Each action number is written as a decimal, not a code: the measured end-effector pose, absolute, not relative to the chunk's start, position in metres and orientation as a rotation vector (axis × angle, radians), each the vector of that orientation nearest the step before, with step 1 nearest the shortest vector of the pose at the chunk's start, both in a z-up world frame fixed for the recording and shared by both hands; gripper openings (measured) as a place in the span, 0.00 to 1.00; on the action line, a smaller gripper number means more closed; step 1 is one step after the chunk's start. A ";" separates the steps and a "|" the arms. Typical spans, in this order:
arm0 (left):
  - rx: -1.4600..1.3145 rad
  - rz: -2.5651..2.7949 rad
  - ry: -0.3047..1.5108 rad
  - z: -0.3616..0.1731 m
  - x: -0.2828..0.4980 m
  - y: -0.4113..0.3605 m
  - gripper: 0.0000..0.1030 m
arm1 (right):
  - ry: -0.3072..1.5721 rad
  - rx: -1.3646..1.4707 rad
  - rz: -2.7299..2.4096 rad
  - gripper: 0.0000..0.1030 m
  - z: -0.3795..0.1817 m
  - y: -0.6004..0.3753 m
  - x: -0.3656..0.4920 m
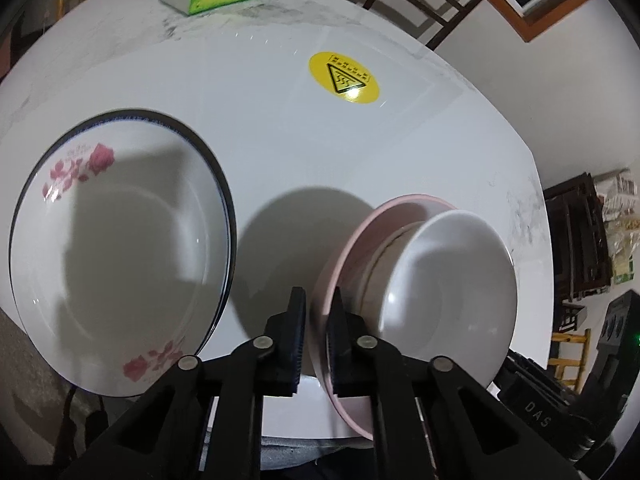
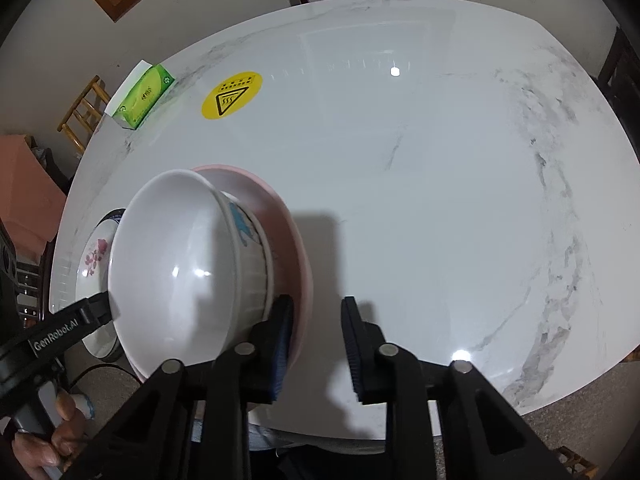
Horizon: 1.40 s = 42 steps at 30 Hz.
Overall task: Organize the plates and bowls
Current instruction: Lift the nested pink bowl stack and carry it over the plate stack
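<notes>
Pinching the near rim of the pink plate (image 1: 340, 240), which carries the white bowl (image 1: 448, 276), the left gripper (image 1: 316, 344) seems mid-transfer toward the flowered plate (image 1: 120, 256) just left on the table (image 1: 280, 120), needing a level set-down, while the right gripper (image 2: 316, 344) hangs released, empty.

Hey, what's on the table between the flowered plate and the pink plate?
Nothing but bare tabletop in shadow, shown in the left wrist view between the flowered plate and the pink plate.

both wrist views close, sharing pink plate (image 1: 344, 248) (image 2: 288, 216).
</notes>
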<state>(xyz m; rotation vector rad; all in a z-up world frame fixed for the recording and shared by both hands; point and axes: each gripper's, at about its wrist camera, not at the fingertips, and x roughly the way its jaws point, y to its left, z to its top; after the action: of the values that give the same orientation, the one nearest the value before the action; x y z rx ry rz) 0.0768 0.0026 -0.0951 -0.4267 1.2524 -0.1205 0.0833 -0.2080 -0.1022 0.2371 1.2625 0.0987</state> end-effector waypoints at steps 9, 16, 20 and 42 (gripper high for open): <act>-0.403 -0.127 1.228 -0.094 0.075 0.002 0.04 | 1.236 0.258 0.077 0.10 -0.100 -0.204 0.082; -0.382 -0.125 1.224 -0.092 0.074 0.000 0.04 | 1.231 0.258 0.064 0.09 -0.100 -0.204 0.081; -0.371 -0.129 1.222 -0.090 0.075 -0.003 0.04 | 1.236 0.263 0.057 0.09 -0.101 -0.204 0.083; -0.355 -0.132 1.178 -0.069 0.069 0.007 0.04 | 1.211 0.227 0.077 0.09 -0.081 -0.190 0.079</act>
<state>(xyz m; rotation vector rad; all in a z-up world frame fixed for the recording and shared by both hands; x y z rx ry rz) 0.0689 0.0075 -0.0691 -0.3550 1.1780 -0.1315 0.0787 -0.1898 -0.0809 0.2272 1.2109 0.0773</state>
